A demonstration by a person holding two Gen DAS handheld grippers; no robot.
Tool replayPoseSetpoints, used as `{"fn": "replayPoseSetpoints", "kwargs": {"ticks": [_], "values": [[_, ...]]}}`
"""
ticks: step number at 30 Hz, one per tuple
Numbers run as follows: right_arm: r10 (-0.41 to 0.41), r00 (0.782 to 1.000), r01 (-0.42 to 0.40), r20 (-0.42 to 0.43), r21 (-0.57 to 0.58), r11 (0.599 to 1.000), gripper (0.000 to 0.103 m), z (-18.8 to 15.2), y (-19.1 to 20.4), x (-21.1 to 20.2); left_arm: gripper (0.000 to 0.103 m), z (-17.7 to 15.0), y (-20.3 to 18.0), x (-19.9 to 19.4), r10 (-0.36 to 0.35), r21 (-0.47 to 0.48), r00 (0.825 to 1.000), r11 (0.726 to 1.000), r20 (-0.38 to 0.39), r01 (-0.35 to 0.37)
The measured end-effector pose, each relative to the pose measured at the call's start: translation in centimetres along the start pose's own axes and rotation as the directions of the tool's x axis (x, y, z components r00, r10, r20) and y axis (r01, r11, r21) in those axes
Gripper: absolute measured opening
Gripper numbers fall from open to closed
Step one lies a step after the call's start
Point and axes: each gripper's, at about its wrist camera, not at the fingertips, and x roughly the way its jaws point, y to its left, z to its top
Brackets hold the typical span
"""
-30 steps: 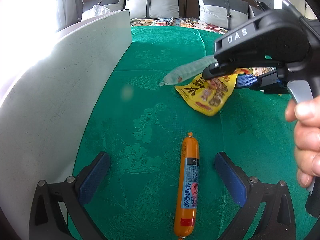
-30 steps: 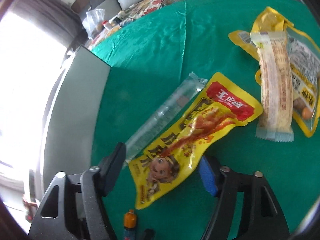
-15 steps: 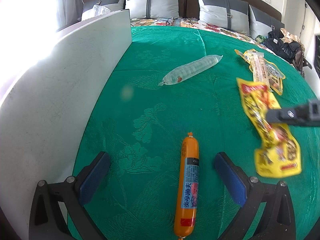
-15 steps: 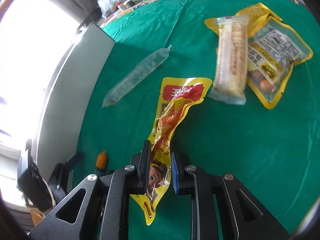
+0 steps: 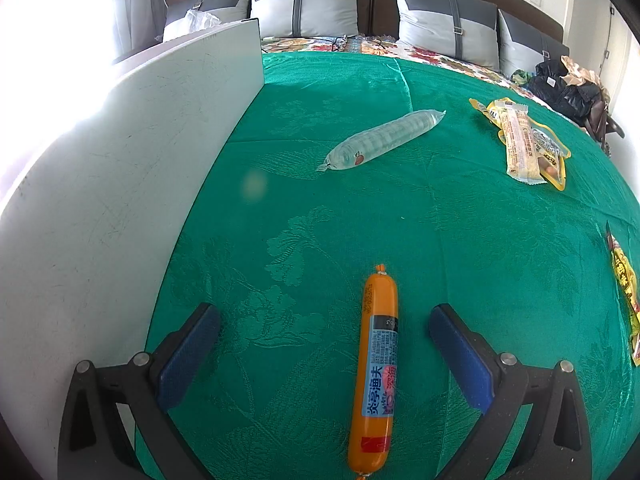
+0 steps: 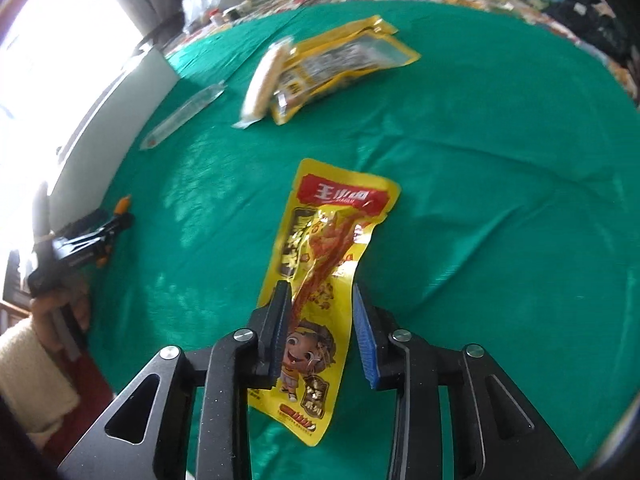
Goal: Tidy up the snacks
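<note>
My right gripper (image 6: 320, 290) hovers over the green cloth with its jaws opening. A yellow snack pouch (image 6: 340, 216) with a red header lies flat on the cloth between the parted pads, which no longer press on it. The same pouch (image 5: 626, 292) shows at the right edge of the left wrist view. My left gripper (image 5: 323, 312) stands open and still, and an orange sausage stick (image 5: 376, 360) lies lengthwise on the cloth between its fingers, untouched. Seen from the right wrist, the left gripper (image 6: 116, 220) sits far left, held by a hand (image 6: 60, 304).
A clear plastic tube of snacks (image 5: 380, 140) lies mid-cloth. A beige bar (image 5: 518, 140) rests on a yellow bag (image 5: 554, 168) at the back right. A white board (image 5: 120, 180) stands along the left side. Pillows (image 5: 308, 4) line the far end.
The right gripper shut on the yellow pouch beside the clear tube, carried it to the right across the cloth, and has now parted its jaws over it. The left gripper has not moved.
</note>
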Motion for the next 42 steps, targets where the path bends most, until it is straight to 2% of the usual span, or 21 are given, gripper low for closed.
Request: {"fn": "replayPoseSetpoints", "kwargs": {"ticks": [1, 2, 4, 7, 9, 11, 12, 14, 15, 19, 22, 26, 42], "values": [[-0.005, 0.999, 0.004, 0.045, 0.037, 0.999, 0.066, -0.5, -0.9, -0.9, 0.103, 0.0, 0.0, 0.0, 0.000, 0.000, 1.000, 1.000, 0.000, 0.000], [-0.019, 0.995, 0.011, 0.098, 0.081, 0.997, 0.074, -1.0, -1.8, -1.7, 0.103, 0.0, 0.0, 0.0, 0.000, 0.000, 1.000, 1.000, 0.000, 0.000], [-0.085, 0.978, 0.055, 0.193, 0.155, 0.986, 0.074, -2.9, -3.0, -3.2, 0.103, 0.0, 0.0, 0.0, 0.000, 0.000, 1.000, 1.000, 0.000, 0.000], [-0.204, 0.937, 0.133, 0.284, 0.251, 0.959, 0.074, -6.1, -3.8, -4.0, 0.103, 0.0, 0.0, 0.0, 0.000, 0.000, 1.000, 1.000, 0.000, 0.000], [-0.256, 0.928, 0.172, 0.271, 0.298, 0.939, 0.074, -7.5, -4.1, -3.8, 0.103, 0.0, 0.0, 0.0, 0.000, 0.000, 1.000, 1.000, 0.000, 0.000], [-0.308, 0.926, 0.240, 0.218, 0.292, 0.926, 0.073, -6.0, -3.7, -2.5, 0.103, 0.0, 0.0, 0.0, 0.000, 0.000, 1.000, 1.000, 0.000, 0.000], [-0.361, 0.910, 0.304, 0.202, 0.264, 0.915, 0.073, -5.6, -3.6, -2.4, 0.103, 0.0, 0.0, 0.0, 0.001, 0.000, 1.000, 1.000, 0.000, -0.001], [-0.481, 0.860, 0.446, 0.171, 0.209, 0.870, 0.074, -5.0, -3.1, -1.5, 0.103, 0.0, 0.0, 0.0, 0.001, 0.000, 1.000, 1.000, 0.000, -0.001], [-0.510, 0.847, 0.479, 0.151, 0.201, 0.855, 0.074, -4.9, -3.3, -1.0, 0.103, 0.0, 0.0, 0.0, 0.000, 0.000, 1.000, 1.000, 0.000, 0.000], [-0.494, 0.855, 0.448, 0.158, 0.255, 0.857, 0.083, -5.1, -4.9, -1.3, 0.103, 0.0, 0.0, 0.0, 0.001, 0.000, 1.000, 1.000, 0.000, -0.001], [-0.468, 0.871, 0.411, 0.151, 0.297, 0.862, 0.088, -5.3, -5.9, -1.4, 0.103, 0.0, 0.0, 0.0, 0.001, 0.000, 1.000, 1.000, 0.000, -0.001], [-0.464, 0.874, 0.411, 0.146, 0.290, 0.865, 0.093, -5.4, -5.8, -1.4, 0.103, -0.1, 0.0, 0.0, 0.001, 0.000, 1.000, 1.000, 0.000, -0.001], [-0.462, 0.875, 0.408, 0.147, 0.291, 0.865, 0.095, -5.6, -5.9, -1.4, 0.103, -0.1, -0.1, 0.0, 0.001, 0.000, 1.000, 1.000, 0.000, -0.001]]}}
